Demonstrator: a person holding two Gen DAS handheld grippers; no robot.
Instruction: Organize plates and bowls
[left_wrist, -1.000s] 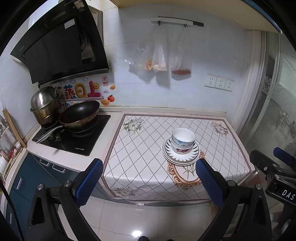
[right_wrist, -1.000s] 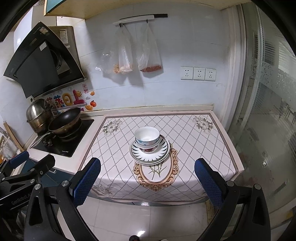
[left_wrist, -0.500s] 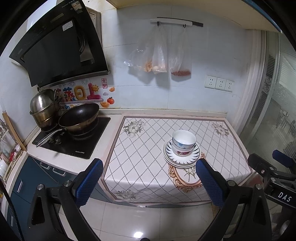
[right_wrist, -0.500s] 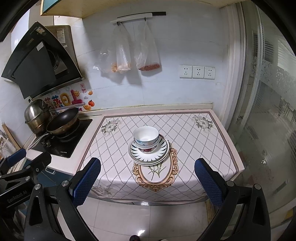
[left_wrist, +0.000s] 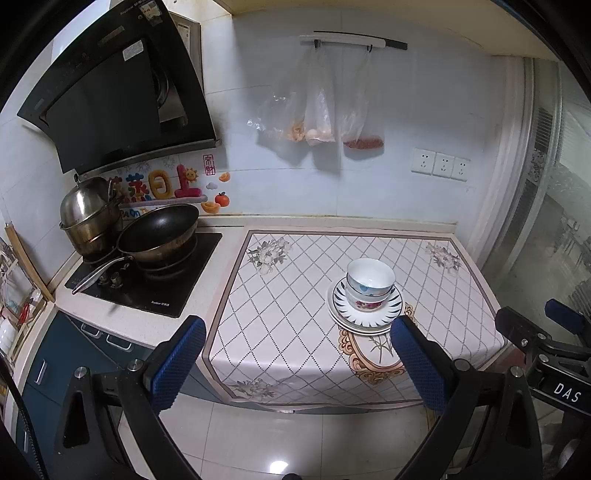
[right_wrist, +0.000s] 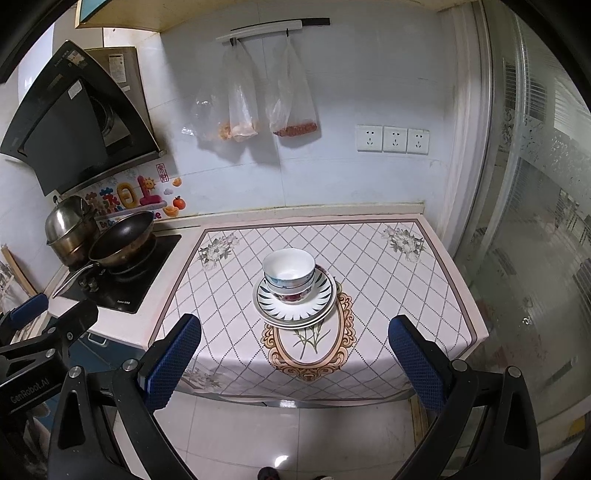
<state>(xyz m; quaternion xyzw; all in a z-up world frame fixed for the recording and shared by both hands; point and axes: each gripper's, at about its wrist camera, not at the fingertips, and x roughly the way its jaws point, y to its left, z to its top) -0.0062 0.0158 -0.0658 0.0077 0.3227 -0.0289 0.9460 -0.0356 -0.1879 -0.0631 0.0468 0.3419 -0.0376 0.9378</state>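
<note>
Both sets of jaws stand wide apart and hold nothing, hanging over the floor short of the table's (right_wrist: 436, 295) front edge. From the right gripper (right_wrist: 293, 360) the stack lies straight ahead, almost centred between its blue pads. From the left gripper (left_wrist: 295, 363) the same stack sits ahead but off to the right, close above its right pad, so the right gripper looks better lined up. The bowls (right_wrist: 289, 274) are nested inside each other on the plates (right_wrist: 295, 314), mid-table, round with no long axis. Such a tidy stack would fit dishes already gathered or dishes waiting to be sorted.
</note>
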